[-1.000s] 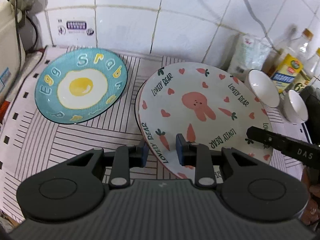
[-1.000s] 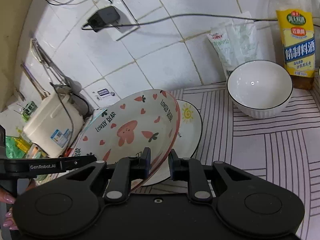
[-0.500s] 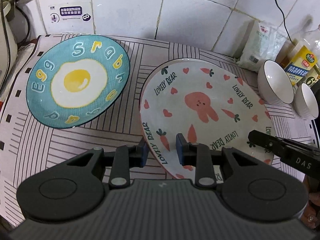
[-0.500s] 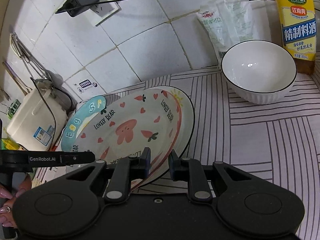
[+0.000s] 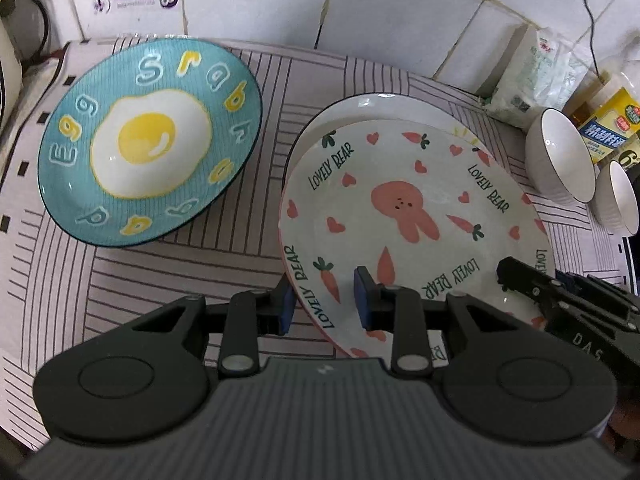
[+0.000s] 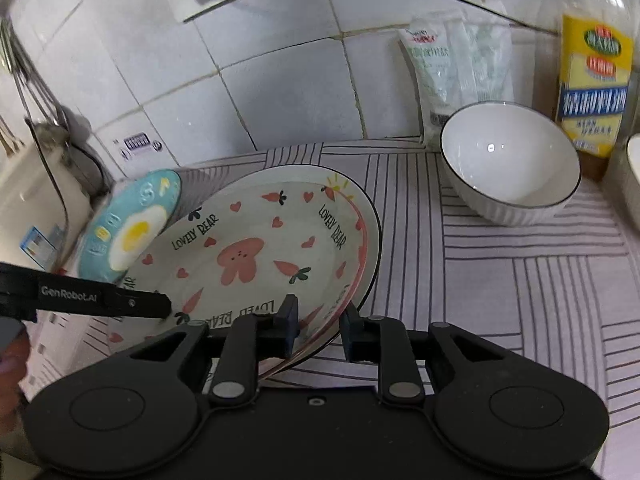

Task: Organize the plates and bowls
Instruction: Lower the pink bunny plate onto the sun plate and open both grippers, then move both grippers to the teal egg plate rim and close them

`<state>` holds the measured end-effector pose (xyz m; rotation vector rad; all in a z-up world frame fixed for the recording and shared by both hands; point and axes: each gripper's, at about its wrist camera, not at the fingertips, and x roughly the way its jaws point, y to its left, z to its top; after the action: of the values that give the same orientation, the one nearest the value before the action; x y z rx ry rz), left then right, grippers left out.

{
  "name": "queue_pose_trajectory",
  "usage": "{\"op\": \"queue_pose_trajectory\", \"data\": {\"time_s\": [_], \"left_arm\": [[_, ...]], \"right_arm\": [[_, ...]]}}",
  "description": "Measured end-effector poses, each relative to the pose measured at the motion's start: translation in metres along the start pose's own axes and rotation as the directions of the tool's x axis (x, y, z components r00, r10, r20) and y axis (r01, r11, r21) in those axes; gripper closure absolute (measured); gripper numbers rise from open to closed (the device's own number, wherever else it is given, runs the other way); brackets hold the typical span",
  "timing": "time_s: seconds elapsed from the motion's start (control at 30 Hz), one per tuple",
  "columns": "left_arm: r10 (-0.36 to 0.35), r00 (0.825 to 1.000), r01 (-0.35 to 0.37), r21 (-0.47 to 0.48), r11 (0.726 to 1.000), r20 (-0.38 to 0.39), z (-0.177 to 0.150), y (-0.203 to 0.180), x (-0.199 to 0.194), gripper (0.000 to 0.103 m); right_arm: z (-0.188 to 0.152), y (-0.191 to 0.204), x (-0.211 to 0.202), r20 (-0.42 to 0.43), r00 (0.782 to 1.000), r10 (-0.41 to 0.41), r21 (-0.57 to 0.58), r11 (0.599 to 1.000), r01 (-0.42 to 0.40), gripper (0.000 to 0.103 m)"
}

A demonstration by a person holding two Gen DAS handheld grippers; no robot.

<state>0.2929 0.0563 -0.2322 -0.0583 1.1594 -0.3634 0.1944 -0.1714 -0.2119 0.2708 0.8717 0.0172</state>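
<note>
Bunny plate lying on sun plate, stacking step. Both grippers, left and right, straddle its near rim, jaws apart, no grip. Next: back out, go for egg plate far left.

Your left gripper is straddling the bunny plate's near rim (jaws apart), with the egg plate sitting left of it.

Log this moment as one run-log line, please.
step: stacking | left gripper: jaws open around rabbit plate rim | right gripper: jaws open around same rim | rabbit plate: on sun plate | egg plate: apart
</note>
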Motion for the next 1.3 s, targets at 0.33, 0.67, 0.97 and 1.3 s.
{"op": "queue_pose_trajectory", "data": {"time_s": [0.33,0.67,0.97,1.3], "left_arm": [[-0.021,0.999,0.021,-0.032,0.999,-0.027,0.002,0.004,0.010,0.074],[0.029,1.000,-0.029,-0.003,1.000,-0.013,0.005,-0.006,0.012,0.074],[0.026,1.000,-0.026,0.033,0.999,0.000,0.000,-0.008,0.005,0.075],[0.068,0.996,-0.075,0.118,0.990,0.058,-0.017,0.005,-0.055,0.073]], "right_arm": [[0.002,0.020,0.003,-0.010,0.995,-0.101,-0.081,0.992,0.100,0.071],[-0.004,0.030,0.014,0.006,0.977,-0.211,-0.104,0.972,0.210,0.064],[-0.008,0.037,0.018,0.048,0.966,-0.255,-0.129,0.957,0.259,0.061],[-0.001,0.042,-0.037,0.110,0.987,-0.121,-0.059,0.990,0.128,0.054]]}}
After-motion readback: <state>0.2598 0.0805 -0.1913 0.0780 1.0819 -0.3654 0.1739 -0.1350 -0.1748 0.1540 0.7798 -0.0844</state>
